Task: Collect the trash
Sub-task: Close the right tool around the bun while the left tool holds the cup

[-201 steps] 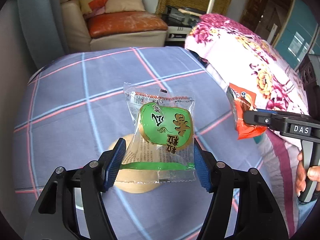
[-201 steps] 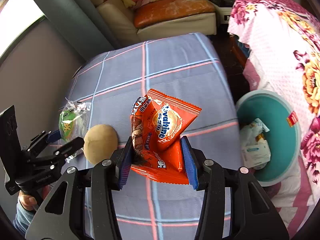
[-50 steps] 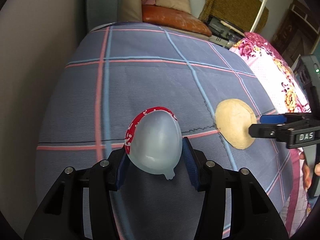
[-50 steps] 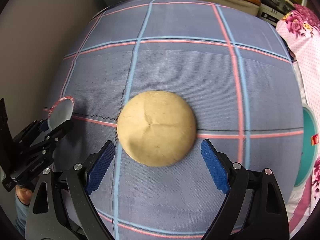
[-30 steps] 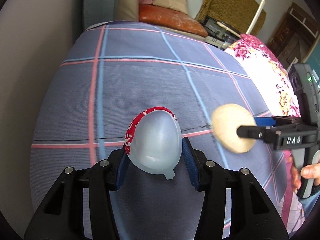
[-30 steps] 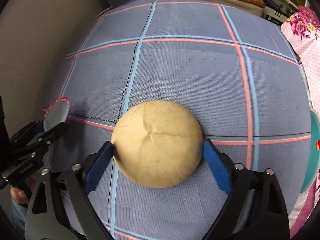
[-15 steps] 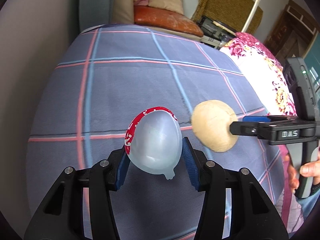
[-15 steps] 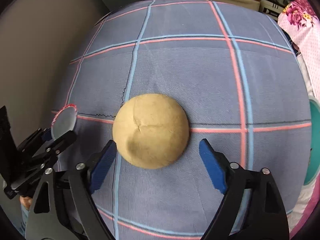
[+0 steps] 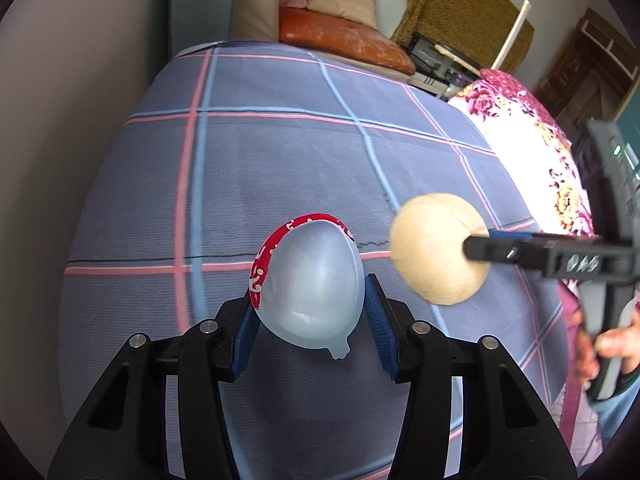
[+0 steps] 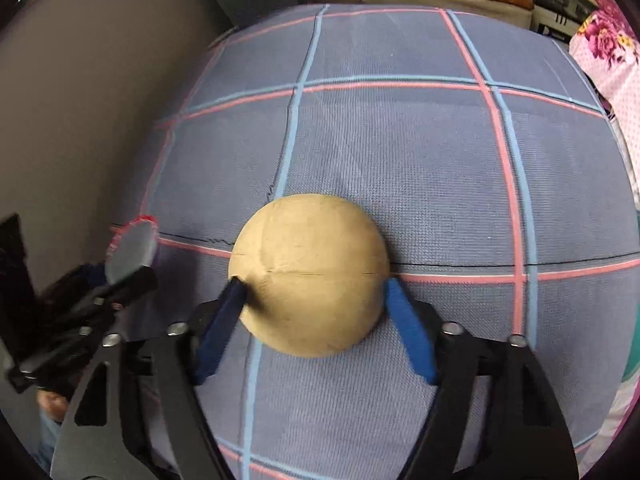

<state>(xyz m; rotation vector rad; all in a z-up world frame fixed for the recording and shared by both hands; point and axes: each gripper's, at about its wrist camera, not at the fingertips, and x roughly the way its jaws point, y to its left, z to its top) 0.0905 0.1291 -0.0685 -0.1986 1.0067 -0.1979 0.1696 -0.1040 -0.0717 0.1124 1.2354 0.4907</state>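
The left gripper (image 9: 310, 318) is gripping a clear plastic cup (image 9: 310, 286) with a red patterned rim. Its blue-padded fingers (image 9: 242, 334) are pressing against both sides of the cup, which is lying tilted, mouth pointing away and to the left, above the surface (image 9: 280, 160). The surface is wearing a grey-blue cloth crossed by pink and light blue lines.

The right gripper (image 10: 312, 292) is closing on a tan dome (image 10: 310, 276), a round paper-like shell with faint creases. Its fingers (image 10: 408, 332) are touching the dome's left and right edges, and in the left view the dome (image 9: 438, 250) is appearing raised off the cloth and tipped on edge at the tip of the right gripper (image 9: 480, 246). The person's right hand (image 9: 612, 346) is wrapping the handle.

In the right view, the cup (image 10: 132, 254) is showing at the far left, well apart from the dome, with the left gripper (image 10: 120, 276) under it.

Beyond the surface, an orange cushion (image 9: 344, 38) is sitting on a sofa, and a floral cloth (image 9: 532, 148) is lying to the right. A teal bin (image 10: 630, 356) is peeking in at the right edge of the right view.
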